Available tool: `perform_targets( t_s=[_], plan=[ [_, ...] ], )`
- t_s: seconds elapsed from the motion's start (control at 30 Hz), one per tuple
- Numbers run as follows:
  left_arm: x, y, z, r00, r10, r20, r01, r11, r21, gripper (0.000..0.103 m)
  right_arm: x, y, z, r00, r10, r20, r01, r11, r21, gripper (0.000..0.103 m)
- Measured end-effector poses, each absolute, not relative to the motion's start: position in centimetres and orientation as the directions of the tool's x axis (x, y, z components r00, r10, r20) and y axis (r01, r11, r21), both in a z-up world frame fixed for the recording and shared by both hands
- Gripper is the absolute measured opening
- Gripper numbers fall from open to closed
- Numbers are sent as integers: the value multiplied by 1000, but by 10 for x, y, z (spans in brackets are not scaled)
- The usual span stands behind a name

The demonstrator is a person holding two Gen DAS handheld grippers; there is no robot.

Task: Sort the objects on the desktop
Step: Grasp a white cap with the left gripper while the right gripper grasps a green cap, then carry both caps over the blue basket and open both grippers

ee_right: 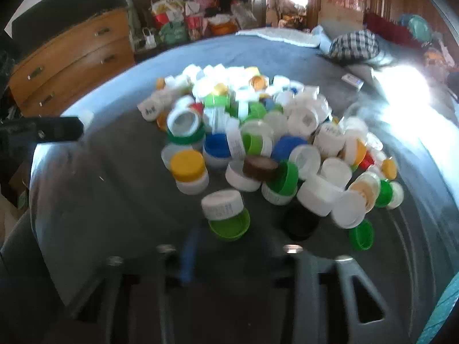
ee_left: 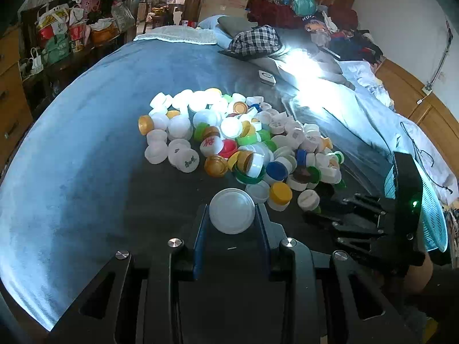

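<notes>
A heap of bottle caps (ee_left: 241,140), mostly white with green, yellow, blue, gold and red ones, lies on a blue bedspread (ee_left: 86,157). My left gripper (ee_left: 231,215) is shut on a large white cap (ee_left: 231,210) at the near edge of the heap. The right gripper shows at the right of the left wrist view (ee_left: 312,215), low by the heap's near right side. In the blurred right wrist view the heap (ee_right: 258,132) lies just ahead; a white-and-green cap (ee_right: 226,215) sits in front of my right gripper (ee_right: 229,243), whose jaws stand apart and empty.
A checked cloth (ee_left: 255,41) and a small white device (ee_left: 266,77) lie beyond the heap. Piled clothes (ee_left: 315,20) lie at the far right. A teal fan grille (ee_left: 430,218) stands at the right. A wooden dresser (ee_right: 71,57) and bags (ee_left: 63,37) stand at the left.
</notes>
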State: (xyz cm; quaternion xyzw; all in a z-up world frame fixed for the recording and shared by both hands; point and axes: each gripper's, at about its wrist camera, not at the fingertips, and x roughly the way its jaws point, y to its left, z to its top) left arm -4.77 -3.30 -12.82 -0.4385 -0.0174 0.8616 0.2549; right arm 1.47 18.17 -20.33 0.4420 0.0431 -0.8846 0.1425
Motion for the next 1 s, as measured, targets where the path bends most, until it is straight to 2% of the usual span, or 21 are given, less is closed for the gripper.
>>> perform_targets(
  t_s=[0.13,0.23,0.33,0.57,1.0],
  plan=[
    [-46,-30,-122,-488,462,-740,-430,-865,-257,27,17,184,-192,-542,-216,-812,284,-957,65,33],
    [-45,-24,-119,-488,467,-737,-438,-862,-255,27,26,186,-156,-629,-189,-754,284,-959,2,33],
    [-44,-16,-119,-477,464,-746,-440,-861,-255,27,17,197,-180,-510,-104,-854,253,-967,-34,32],
    [-40,-4,-109,-471,469,-747,-456,-854,-249,27,46,227,-162,-529,-111,-841,181,-983,15,33],
    [-9,91,-65,-464,490,-738,-601,-786,-145,27,127,274,-68,-741,22,-671,-47,-999,19,33]
  ],
)
